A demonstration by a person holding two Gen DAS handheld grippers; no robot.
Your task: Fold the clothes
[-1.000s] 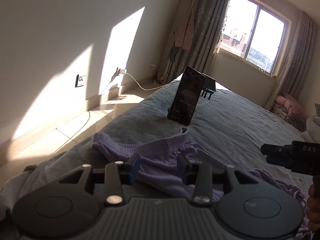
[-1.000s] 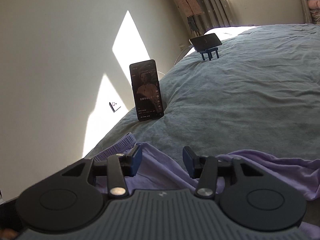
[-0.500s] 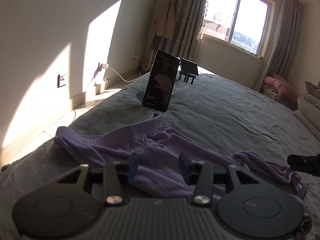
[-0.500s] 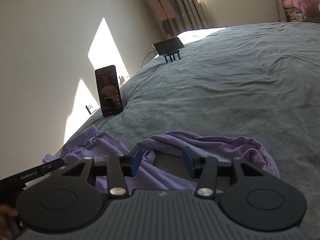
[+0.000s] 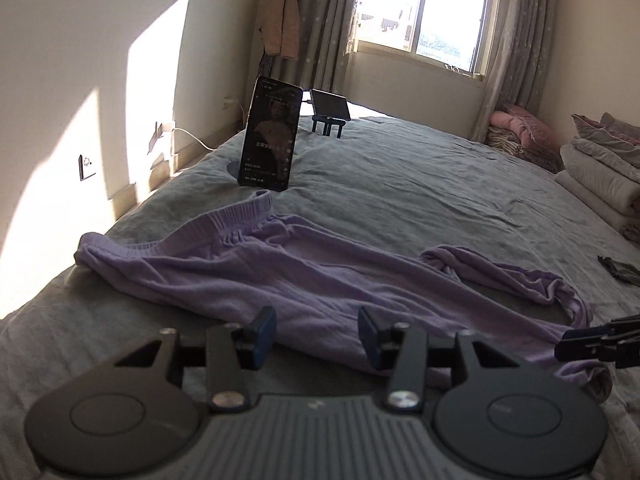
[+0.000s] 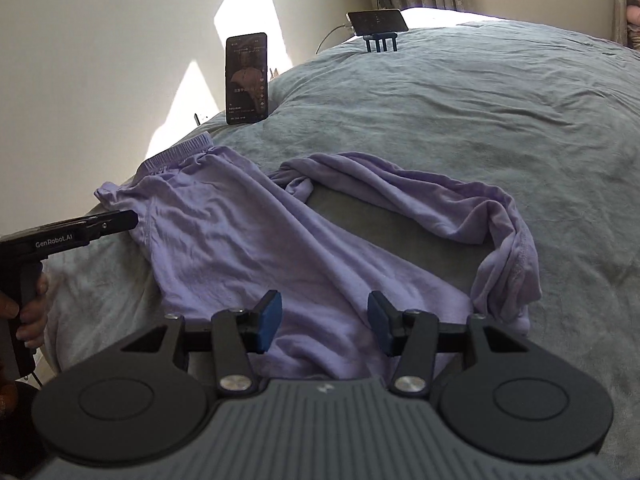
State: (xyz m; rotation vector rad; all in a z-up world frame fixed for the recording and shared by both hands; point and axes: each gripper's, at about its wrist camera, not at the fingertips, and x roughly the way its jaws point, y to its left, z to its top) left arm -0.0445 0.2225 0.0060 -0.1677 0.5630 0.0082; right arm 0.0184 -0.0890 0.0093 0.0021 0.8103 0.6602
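Lilac trousers (image 5: 304, 276) lie crumpled on the grey-green bed (image 5: 420, 184), waistband at the left, legs bent round to the right. They also show in the right wrist view (image 6: 248, 240). My left gripper (image 5: 316, 336) is open and empty, hovering just short of the near edge of the cloth. My right gripper (image 6: 324, 322) is open and empty above the near trouser leg. The left gripper also shows in the right wrist view (image 6: 120, 220) by the waistband side. The right gripper's tip shows in the left wrist view (image 5: 592, 344) by the leg ends.
A phone (image 5: 270, 140) stands upright on the bed beyond the trousers, and a second phone on a small blue stand (image 5: 330, 110) is farther back. Folded bedding (image 5: 600, 176) is stacked at the right. The bed edge and the wall are on the left.
Both grippers have pulled back and risen from the trousers, so more of the garment shows. Both stay open and empty.
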